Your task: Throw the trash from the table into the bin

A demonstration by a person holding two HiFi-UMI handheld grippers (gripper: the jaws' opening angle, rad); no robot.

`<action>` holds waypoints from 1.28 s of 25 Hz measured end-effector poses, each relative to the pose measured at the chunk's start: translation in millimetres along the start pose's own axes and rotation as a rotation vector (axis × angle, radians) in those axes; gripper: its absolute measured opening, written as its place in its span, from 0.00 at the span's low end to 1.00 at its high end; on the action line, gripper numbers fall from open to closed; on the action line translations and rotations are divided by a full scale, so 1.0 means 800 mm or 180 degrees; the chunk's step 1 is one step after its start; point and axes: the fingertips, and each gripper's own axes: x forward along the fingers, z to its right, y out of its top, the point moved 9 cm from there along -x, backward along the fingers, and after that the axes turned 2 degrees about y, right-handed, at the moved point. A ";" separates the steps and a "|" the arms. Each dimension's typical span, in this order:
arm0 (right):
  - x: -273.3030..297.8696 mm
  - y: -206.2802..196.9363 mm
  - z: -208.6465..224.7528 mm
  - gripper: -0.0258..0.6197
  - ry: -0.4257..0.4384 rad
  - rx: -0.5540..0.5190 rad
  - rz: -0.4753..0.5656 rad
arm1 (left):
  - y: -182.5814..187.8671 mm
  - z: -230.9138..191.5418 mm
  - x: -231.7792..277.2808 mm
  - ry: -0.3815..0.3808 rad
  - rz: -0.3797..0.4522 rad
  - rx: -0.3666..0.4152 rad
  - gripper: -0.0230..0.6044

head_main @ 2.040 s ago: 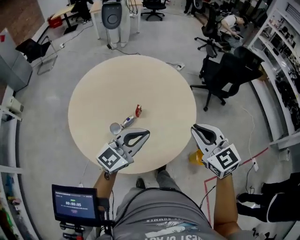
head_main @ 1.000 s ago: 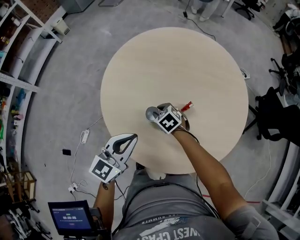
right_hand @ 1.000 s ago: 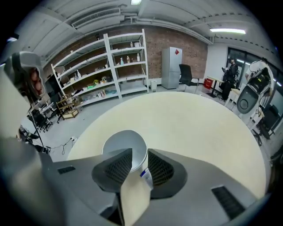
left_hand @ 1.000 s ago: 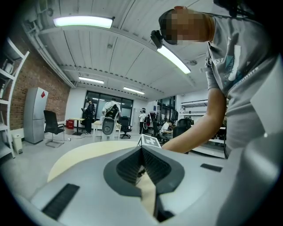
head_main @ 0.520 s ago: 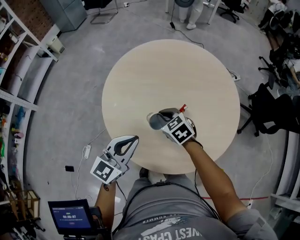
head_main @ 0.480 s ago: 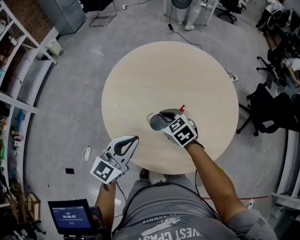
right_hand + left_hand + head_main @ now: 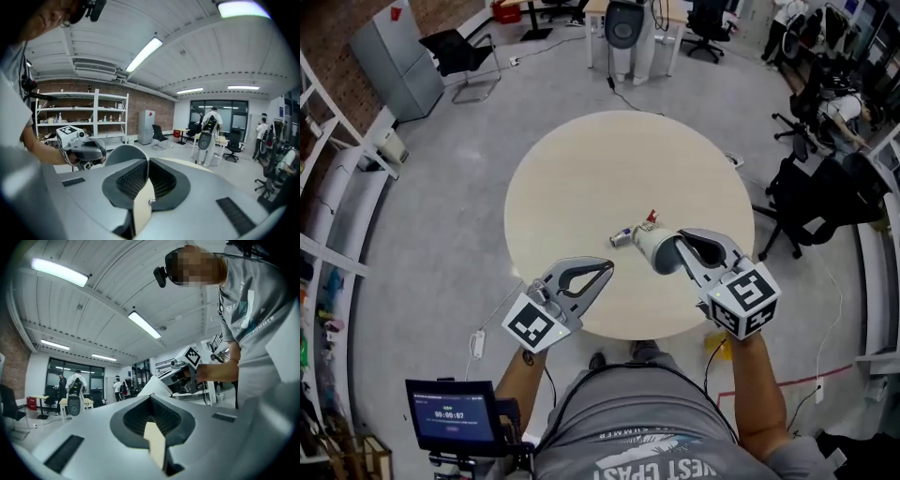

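Note:
A white paper cup (image 7: 652,251) hangs above the round beige table (image 7: 581,178), its wall pinched in my right gripper (image 7: 679,242), which is shut on it. In the right gripper view the cup's rim (image 7: 119,153) sticks out left of the closed jaws of that gripper (image 7: 146,161). A small silver can (image 7: 622,236) and a red scrap (image 7: 650,221) lie on the table just beyond the cup. My left gripper (image 7: 604,269) is raised over the table's near edge, left of the cup, shut and holding nothing. The left gripper view shows the cup (image 7: 152,386) to its right. No bin is clearly in view.
Black office chairs (image 7: 811,187) stand right of the table. A grey cabinet (image 7: 389,56) and white shelving (image 7: 328,234) line the left side. A small screen (image 7: 450,412) hangs by the person's left hip. A yellow object (image 7: 715,349) on the floor peeks out below my right gripper.
My right gripper closed on the cup at the table and lifted it up and to the right. My left gripper rose from beside the table to over its near edge.

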 end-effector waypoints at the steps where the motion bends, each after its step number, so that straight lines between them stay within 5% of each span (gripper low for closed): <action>1: -0.026 0.004 -0.006 0.08 -0.0109 0.0045 0.0078 | 0.008 0.005 0.006 -0.0111 0.0044 0.0051 0.10; 10: -0.232 0.009 -0.050 0.08 -0.1045 0.0152 0.0473 | 0.069 0.081 0.094 -0.1103 0.0499 0.0413 0.10; 18: -0.384 -0.012 -0.093 0.08 -0.1864 0.0415 0.0613 | 0.124 0.167 0.145 -0.1914 0.0526 0.0724 0.10; 23: -0.519 -0.129 -0.080 0.08 -0.2296 0.0729 0.0621 | 0.100 0.303 0.263 -0.2292 0.0785 -0.0045 0.10; 32: -0.690 -0.267 -0.044 0.08 -0.2642 0.1131 0.0615 | 0.066 0.493 0.408 -0.2814 0.0610 -0.0126 0.10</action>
